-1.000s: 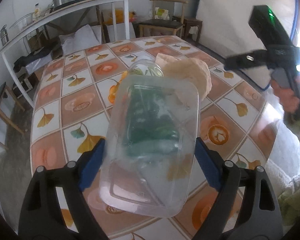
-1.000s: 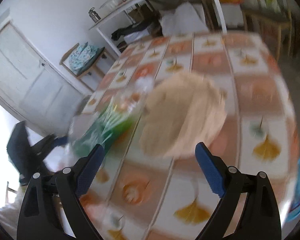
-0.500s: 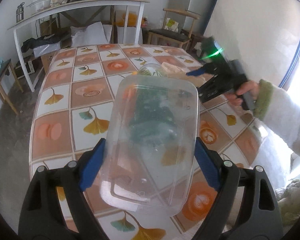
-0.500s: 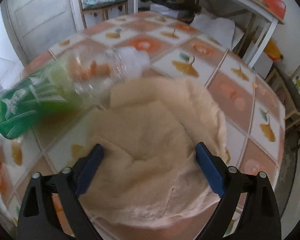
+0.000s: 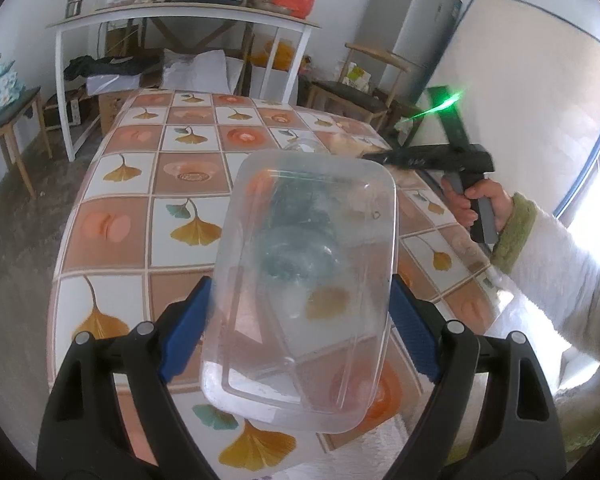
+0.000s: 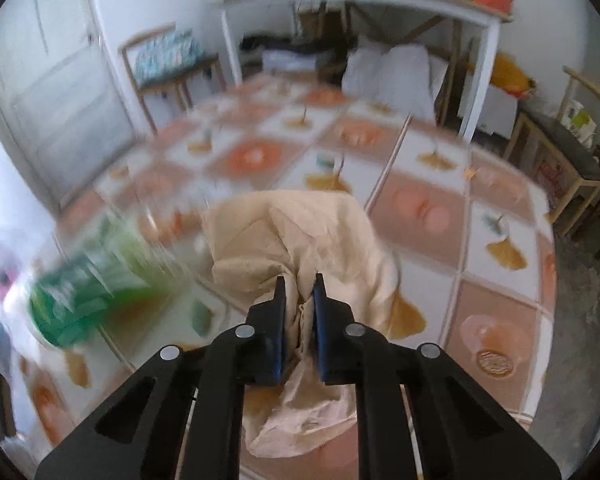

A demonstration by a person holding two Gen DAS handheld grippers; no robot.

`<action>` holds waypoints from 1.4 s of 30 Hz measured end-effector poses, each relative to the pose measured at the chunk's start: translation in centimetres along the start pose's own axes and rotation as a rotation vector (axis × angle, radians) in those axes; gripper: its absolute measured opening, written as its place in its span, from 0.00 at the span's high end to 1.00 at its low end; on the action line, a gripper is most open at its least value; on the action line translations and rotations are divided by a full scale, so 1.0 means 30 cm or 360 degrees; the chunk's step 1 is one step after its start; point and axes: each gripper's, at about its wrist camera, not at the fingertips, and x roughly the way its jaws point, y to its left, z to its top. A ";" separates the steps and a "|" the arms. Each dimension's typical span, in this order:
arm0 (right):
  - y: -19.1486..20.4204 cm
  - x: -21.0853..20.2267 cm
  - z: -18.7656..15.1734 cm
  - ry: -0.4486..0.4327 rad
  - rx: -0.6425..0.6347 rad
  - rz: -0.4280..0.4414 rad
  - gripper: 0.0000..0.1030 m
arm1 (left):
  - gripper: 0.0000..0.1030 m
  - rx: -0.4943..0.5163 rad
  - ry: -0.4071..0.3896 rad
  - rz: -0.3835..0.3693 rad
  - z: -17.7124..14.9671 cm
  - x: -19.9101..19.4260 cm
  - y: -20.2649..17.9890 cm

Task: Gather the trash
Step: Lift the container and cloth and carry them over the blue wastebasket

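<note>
My left gripper (image 5: 298, 300) holds a clear plastic food container (image 5: 308, 344) above the tiled table (image 5: 112, 216), its blue pads pressed on the two long sides. Behind the container lies a plastic bottle (image 5: 305, 146) with a green label, mostly seen through it. In the right wrist view my right gripper (image 6: 299, 284) is closing, and its pads pinch a crumpled beige paper (image 6: 300, 232) bunched between them. The green-labelled bottle (image 6: 88, 292) lies blurred to its left. The left wrist view shows a hand (image 5: 480, 204) holding the right gripper (image 5: 366, 155) over the beige paper (image 5: 348, 142).
A white side table (image 5: 180, 12) with a pot and clutter stands beyond the table's far end. Wooden chairs (image 5: 360, 96) and a fridge (image 5: 416, 32) stand at the back right. A small table (image 6: 168, 64) stands near a door. The person's white sleeve (image 5: 560, 280) crosses the right edge.
My right gripper has shut its wide-open jaws on the beige paper, which now bunches up. The left gripper has rolled and shifted with the container still in it.
</note>
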 end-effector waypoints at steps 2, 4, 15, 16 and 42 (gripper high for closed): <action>-0.014 -0.091 0.022 -0.0120 0.0078 0.0051 0.89 | 0.21 -0.0018 -0.0016 -0.0007 -0.003 -0.006 0.001; -0.030 -0.207 0.040 -0.0250 0.0166 0.0121 0.90 | 0.21 -0.0034 -0.0030 -0.0006 -0.011 -0.016 -0.003; -0.037 -0.547 -0.183 -0.0272 0.0604 0.0727 0.90 | 0.21 -0.0167 -0.0133 -0.0132 -0.059 -0.099 -0.050; -0.039 -0.539 -0.237 -0.0208 0.0703 0.0857 0.90 | 0.21 -0.0183 -0.0140 -0.0148 -0.068 -0.105 -0.058; 0.036 -0.291 -0.569 0.0202 0.0405 -0.0062 0.51 | 0.21 -0.0237 -0.0007 -0.0347 -0.180 0.045 -0.231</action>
